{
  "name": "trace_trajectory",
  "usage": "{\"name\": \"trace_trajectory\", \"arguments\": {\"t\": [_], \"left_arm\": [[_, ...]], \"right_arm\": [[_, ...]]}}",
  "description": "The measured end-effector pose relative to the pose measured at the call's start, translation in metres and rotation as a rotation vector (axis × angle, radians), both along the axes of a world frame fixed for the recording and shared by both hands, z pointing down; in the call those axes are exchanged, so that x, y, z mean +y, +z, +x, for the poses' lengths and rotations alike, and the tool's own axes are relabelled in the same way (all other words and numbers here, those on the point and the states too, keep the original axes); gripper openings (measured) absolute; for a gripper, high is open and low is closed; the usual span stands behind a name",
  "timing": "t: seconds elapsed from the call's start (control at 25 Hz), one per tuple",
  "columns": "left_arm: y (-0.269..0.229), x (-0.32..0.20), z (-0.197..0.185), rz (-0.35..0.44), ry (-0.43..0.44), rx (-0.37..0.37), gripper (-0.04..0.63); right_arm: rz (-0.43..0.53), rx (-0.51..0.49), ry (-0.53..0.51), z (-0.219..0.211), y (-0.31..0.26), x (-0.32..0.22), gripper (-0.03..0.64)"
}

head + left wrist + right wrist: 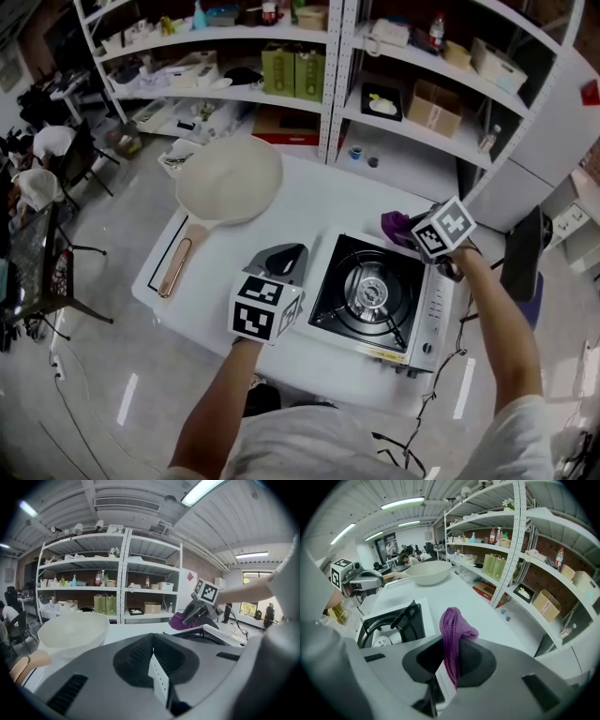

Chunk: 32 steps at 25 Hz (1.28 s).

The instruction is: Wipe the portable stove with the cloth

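Right gripper [449,665] is clamped on the purple cloth [454,630], up at the portable stove's [375,295] 1 o'clock corner. Left gripper [157,677] is pinched together on nothing, at the stove's 9 o'clock.

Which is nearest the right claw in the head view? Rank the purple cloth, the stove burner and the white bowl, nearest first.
1. Purple cloth: pinched in the right claw itself.
2. Stove burner: close by, below and slightly left of it.
3. White bowl: farthest, well off to the left.
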<state>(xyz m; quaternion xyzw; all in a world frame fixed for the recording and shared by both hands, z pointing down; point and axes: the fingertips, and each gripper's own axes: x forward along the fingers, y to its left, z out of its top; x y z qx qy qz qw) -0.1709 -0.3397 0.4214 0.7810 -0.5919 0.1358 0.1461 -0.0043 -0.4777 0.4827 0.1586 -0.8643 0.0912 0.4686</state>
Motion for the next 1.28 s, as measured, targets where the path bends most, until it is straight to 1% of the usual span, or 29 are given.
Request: {"name": "trace_trajectory", "arguments": {"t": [0.56,0.92,1.12,1.28], "left_arm": [[0.018,-0.006,-0.031,-0.032,0.073,0.011,0.003],[0.027,-0.008,-0.042,-0.043,0.091,0.026,0.003],[0.032,-0.004,-0.049,-0.054,0.084,0.026,0.003],[0.032,-0.002,-0.052,-0.054,0.08,0.03,0.003]], "right_arm": [[-0.002,-0.031,0.022,-0.081,0.004,-0.003,0.063],[-0.002,-0.079,-0.007,-0.125,0.006,-0.004,0.063],[-0.005,-0.122,-0.022,-0.142,0.005,-0.004,0.063],[0.012,-0.119,-0.031,-0.144,0.004,-0.002,0.063]]}}
